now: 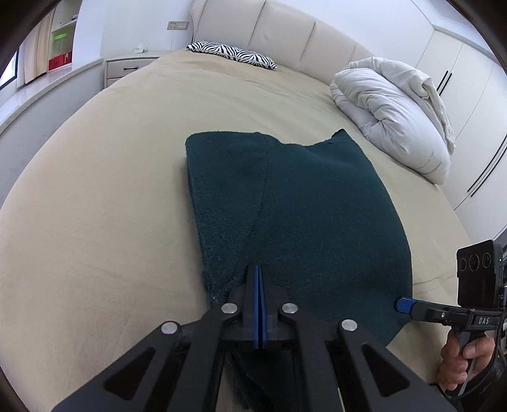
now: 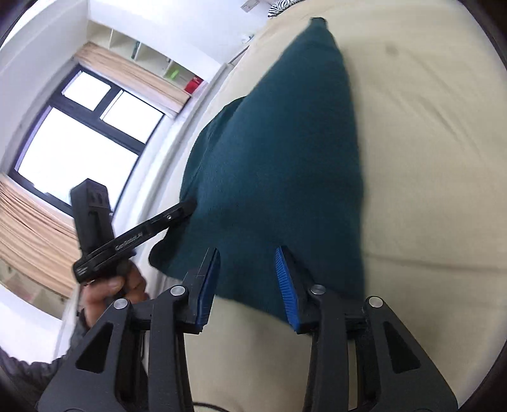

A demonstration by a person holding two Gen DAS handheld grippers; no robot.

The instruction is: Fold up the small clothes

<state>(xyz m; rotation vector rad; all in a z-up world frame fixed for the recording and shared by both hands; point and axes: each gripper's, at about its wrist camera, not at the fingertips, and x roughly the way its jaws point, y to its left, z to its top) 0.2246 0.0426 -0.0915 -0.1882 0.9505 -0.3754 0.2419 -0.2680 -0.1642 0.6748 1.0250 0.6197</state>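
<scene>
Beige bedsheet (image 1: 95, 196) is filling most of both views, and the dark green knit garment (image 1: 301, 202) is lying on it, running from the middle of the left wrist frame down to its lower edge. It looks like a fuzzy sweater with one side already laid over along a lengthwise seam. I judge it to be soft, limp and fairly light — thick enough to keep a crease, floppy enough to sag if lifted by one point only. The napped surface should be giving the pads good friction, so slipping seems unlikely; the best holds look to be the two near hem corners, taken through all layers so the fold does not open.

The left gripper (image 1: 259, 272) is sitting at the bottom centre of its frame with its blue pads pressed together on the near hem of the garment. The right gripper (image 2: 248, 253) is reaching over the near edge at the lower middle of its own frame, its fingers standing well apart with cloth below them and nothing pinched.

The left wrist view is showing the whole garment, the white duvet (image 1: 396, 111) bundled at upper right, the zebra-print pillow (image 1: 231, 55) at the top and the cream headboard (image 1: 285, 28) — none of which the right view gives clearly. The right wrist view, smeared by motion, is showing instead the window (image 2: 79, 136) at left and the left gripper side-on at the cloth's edge.
</scene>
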